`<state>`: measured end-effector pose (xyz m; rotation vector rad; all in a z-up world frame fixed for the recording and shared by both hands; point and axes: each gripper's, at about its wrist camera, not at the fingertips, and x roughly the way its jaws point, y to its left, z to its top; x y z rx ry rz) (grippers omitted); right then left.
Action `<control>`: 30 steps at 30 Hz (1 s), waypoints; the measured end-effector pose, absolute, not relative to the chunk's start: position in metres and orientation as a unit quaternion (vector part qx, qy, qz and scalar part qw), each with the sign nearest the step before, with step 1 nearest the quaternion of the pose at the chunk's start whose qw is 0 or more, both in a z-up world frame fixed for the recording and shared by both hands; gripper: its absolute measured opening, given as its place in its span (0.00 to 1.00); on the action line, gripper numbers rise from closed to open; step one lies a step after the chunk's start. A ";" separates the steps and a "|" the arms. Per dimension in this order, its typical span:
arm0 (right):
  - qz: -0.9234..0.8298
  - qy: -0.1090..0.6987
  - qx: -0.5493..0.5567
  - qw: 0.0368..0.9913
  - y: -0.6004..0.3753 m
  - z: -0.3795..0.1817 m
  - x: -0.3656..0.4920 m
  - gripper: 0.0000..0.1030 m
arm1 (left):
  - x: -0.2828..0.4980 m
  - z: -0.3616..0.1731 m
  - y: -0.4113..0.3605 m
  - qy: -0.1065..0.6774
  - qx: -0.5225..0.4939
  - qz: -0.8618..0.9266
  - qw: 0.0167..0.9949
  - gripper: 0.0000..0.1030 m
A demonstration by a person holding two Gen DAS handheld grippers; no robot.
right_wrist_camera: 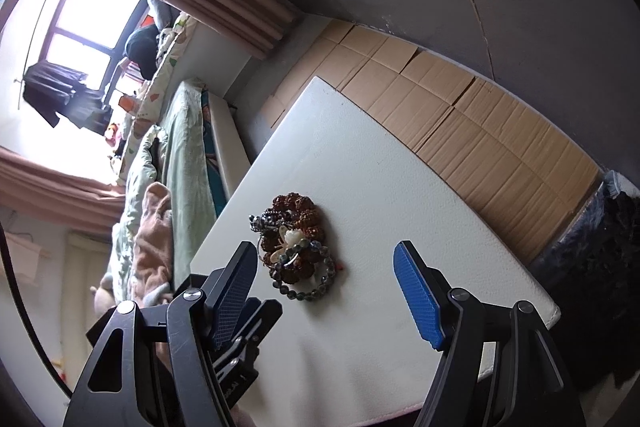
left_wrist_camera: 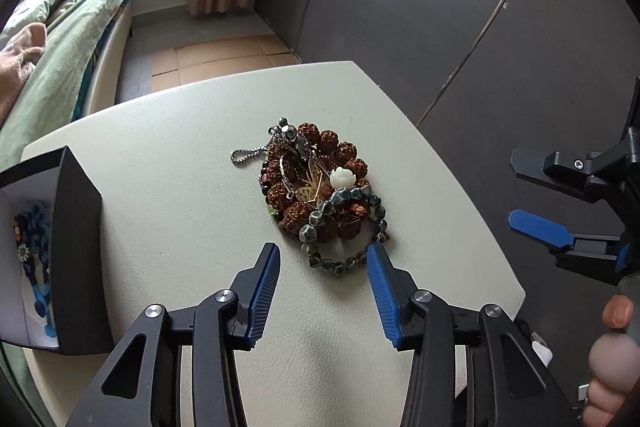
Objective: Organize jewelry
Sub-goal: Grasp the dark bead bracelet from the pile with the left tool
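Note:
A heap of jewelry (left_wrist_camera: 316,183) lies in the middle of the white table (left_wrist_camera: 180,167): a brown seed-bead bracelet, a grey-green bead bracelet (left_wrist_camera: 344,227), a ball chain (left_wrist_camera: 244,155), gold leaf pieces and a white flower charm (left_wrist_camera: 342,178). My left gripper (left_wrist_camera: 323,255) is open and empty, its fingertips just in front of the grey-green bracelet. My right gripper (right_wrist_camera: 326,263) is open and empty, above the table's near side; it also shows at the right edge of the left wrist view (left_wrist_camera: 532,195). The heap shows in the right wrist view (right_wrist_camera: 296,247).
An open black box (left_wrist_camera: 68,247) with blue bead jewelry inside stands at the table's left edge. A bed with green bedding (left_wrist_camera: 60,47) lies beyond the table. Cardboard sheets (right_wrist_camera: 460,115) cover the floor by a dark wall.

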<state>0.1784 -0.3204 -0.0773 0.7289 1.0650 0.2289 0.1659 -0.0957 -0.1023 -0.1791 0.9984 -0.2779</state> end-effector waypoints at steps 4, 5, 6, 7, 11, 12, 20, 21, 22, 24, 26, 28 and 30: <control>0.122 0.510 0.346 0.778 -0.309 -0.086 0.178 0.69 | 0.168 -0.112 -0.102 0.477 -0.081 -0.131 0.865 0.42; 0.125 0.510 0.348 0.776 -0.307 -0.087 0.178 0.69 | 0.169 -0.114 -0.103 0.479 -0.081 -0.130 0.864 0.39; 0.125 0.510 0.348 0.777 -0.307 -0.087 0.178 0.69 | 0.170 -0.117 -0.103 0.481 -0.082 -0.129 0.863 0.33; 0.122 0.510 0.346 0.778 -0.306 -0.086 0.177 0.69 | 0.169 -0.119 -0.102 0.483 -0.083 -0.128 0.862 0.28; 0.116 0.514 0.345 0.776 -0.307 -0.091 0.178 0.69 | 0.169 -0.120 -0.098 0.483 -0.099 -0.126 0.861 0.10; 0.115 0.516 0.346 0.775 -0.307 -0.092 0.178 0.69 | 0.168 -0.118 -0.097 0.480 -0.102 -0.127 0.862 0.10; 0.105 0.516 0.340 0.779 -0.309 -0.094 0.181 0.69 | 0.157 -0.088 -0.082 0.447 -0.134 -0.144 0.872 0.09; 0.105 0.517 0.338 0.780 -0.309 -0.094 0.181 0.69 | 0.155 -0.084 -0.079 0.443 -0.140 -0.147 0.873 0.09; 0.104 0.517 0.336 0.780 -0.308 -0.095 0.182 0.69 | 0.153 -0.079 -0.074 0.438 -0.148 -0.149 0.874 0.09; 0.103 0.518 0.331 0.782 -0.307 -0.095 0.183 0.69 | 0.151 -0.070 -0.066 0.427 -0.158 -0.149 0.878 0.09; 0.106 0.517 0.328 0.783 -0.304 -0.096 0.185 0.69 | 0.151 -0.062 -0.059 0.418 -0.165 -0.150 0.881 0.09; 0.109 0.516 0.325 0.785 -0.300 -0.096 0.186 0.69 | 0.149 -0.056 -0.051 0.411 -0.175 -0.151 0.882 0.09; 0.116 0.515 0.320 0.787 -0.293 -0.096 0.188 0.69 | 0.146 -0.050 -0.043 0.403 -0.183 -0.150 0.884 0.09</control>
